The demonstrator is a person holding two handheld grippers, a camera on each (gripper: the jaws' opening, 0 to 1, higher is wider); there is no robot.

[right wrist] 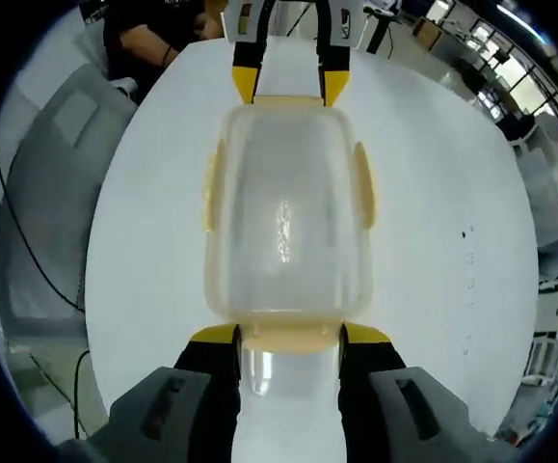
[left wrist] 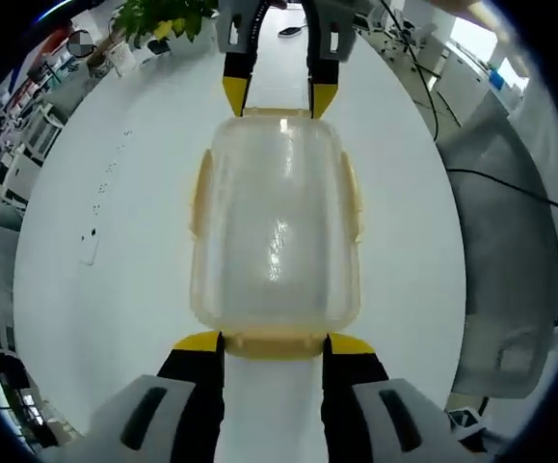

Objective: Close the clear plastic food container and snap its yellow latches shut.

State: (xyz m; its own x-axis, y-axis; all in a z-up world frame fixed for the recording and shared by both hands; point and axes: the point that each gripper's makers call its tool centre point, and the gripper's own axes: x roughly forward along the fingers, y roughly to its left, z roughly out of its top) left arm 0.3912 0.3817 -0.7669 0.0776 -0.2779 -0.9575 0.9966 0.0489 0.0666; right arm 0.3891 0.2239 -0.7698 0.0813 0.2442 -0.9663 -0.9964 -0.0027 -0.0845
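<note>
White round table [left wrist: 86,193] under both tongs, office clutter beyond. Clear container [left wrist: 277,231] with lid on lies between two tongs. Left tongs [left wrist: 274,345] spread wide, tips flanking yellow latch [left wrist: 277,340] at near end. Right tongs [right wrist: 288,338] likewise wide, straddling opposite end latch [right wrist: 290,336]. Side latches [right wrist: 363,183] flat against walls.

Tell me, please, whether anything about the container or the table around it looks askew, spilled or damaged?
Nothing stands out. The clear container sits squarely on the white table, lid on, no spill or crack visible, with the left gripper and right gripper at opposite ends.
</note>
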